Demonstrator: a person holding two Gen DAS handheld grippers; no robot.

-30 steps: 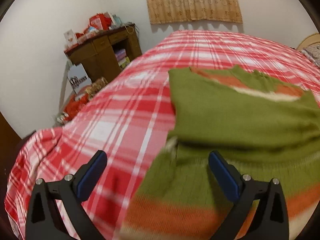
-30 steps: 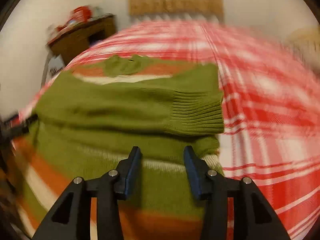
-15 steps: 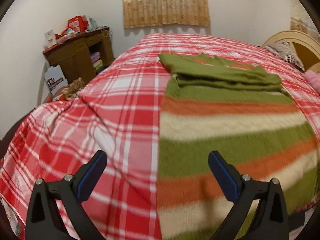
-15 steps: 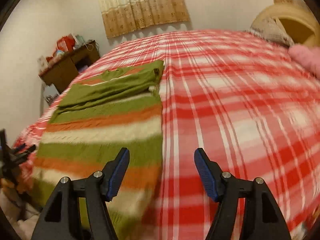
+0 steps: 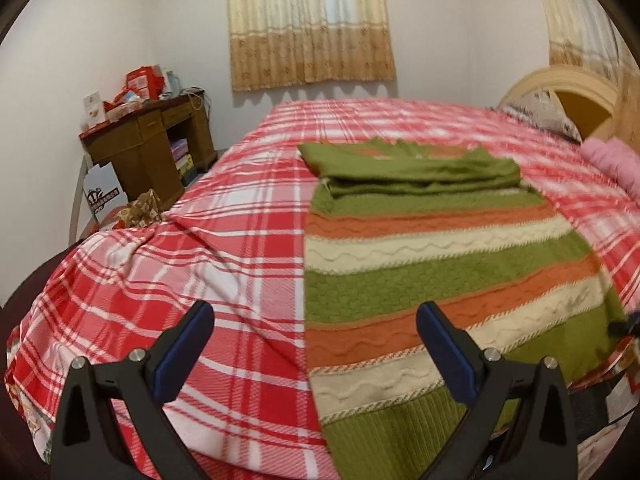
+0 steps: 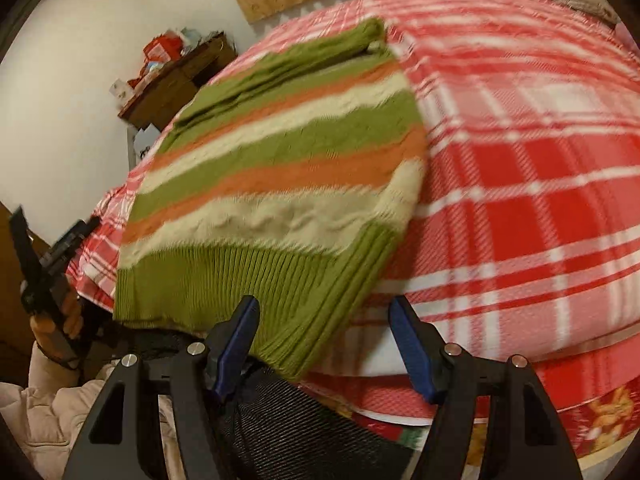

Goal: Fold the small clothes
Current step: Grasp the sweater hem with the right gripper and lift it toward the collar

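Observation:
A striped knit sweater (image 5: 436, 268), green, orange and cream, lies flat on the red plaid bed, its sleeves folded across the far end. Its ribbed green hem hangs at the bed's near edge. My left gripper (image 5: 314, 356) is open and empty above the sweater's near left edge. My right gripper (image 6: 324, 344) is open and empty at the hem's near right corner (image 6: 320, 320); the sweater (image 6: 280, 148) fills the left of that view. The left gripper (image 6: 44, 264) also shows at the right wrist view's left edge.
The red plaid bedspread (image 5: 200, 248) covers the bed. A wooden desk (image 5: 152, 148) with boxes stands at the far left by the wall. Pillows (image 5: 612, 160) and a headboard (image 5: 576, 92) are at the far right. The person's lap (image 6: 280, 432) is below the bed edge.
Both grippers have pulled back from the folded sleeves to the sweater's hem at the near bed edge. The right gripper swung down and left to the hem corner. Both stayed open.

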